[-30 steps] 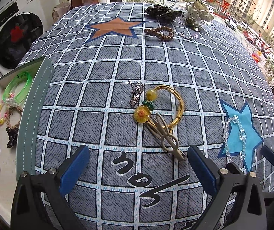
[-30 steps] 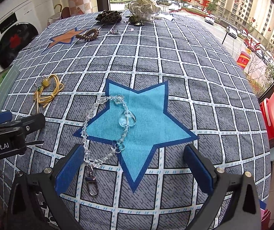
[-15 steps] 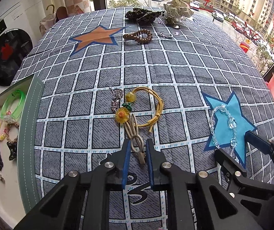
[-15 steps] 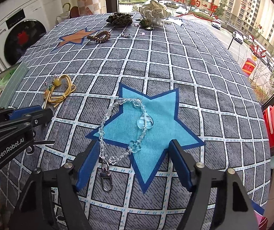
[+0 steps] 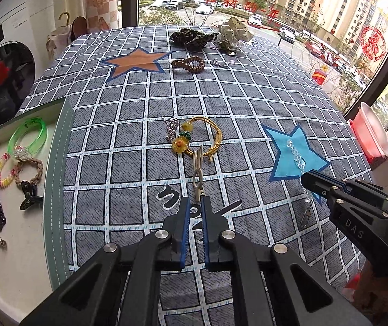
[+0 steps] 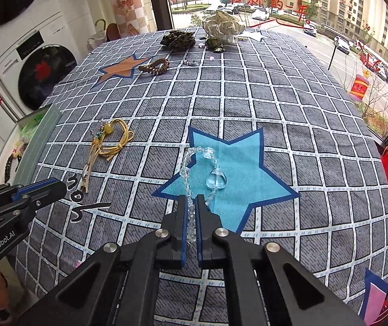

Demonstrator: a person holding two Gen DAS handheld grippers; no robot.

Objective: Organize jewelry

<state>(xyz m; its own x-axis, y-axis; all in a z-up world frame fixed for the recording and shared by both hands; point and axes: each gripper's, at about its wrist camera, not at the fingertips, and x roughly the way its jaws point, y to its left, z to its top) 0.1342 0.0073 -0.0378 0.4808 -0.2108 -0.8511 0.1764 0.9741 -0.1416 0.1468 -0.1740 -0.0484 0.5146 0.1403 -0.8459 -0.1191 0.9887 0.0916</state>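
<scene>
Both my tools were wide a second ago. Now my right tool [image 6: 191, 212] grips the crystal chain [image 6: 194, 163] on the counter [image 6: 248, 103]; my left tool [image 5: 194, 212] is closing on the clip [image 5: 198, 174], ready for the tray [image 5: 58, 163]

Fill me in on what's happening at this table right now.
A person is sorting jewelry with two handheld grippers. The left gripper is closing on the tip of a beige hair clip beside a gold cord bracelet. The right gripper is shut on a clear bead chain lying across the blue star. Several pieces already lie in the tray at the left.
</scene>
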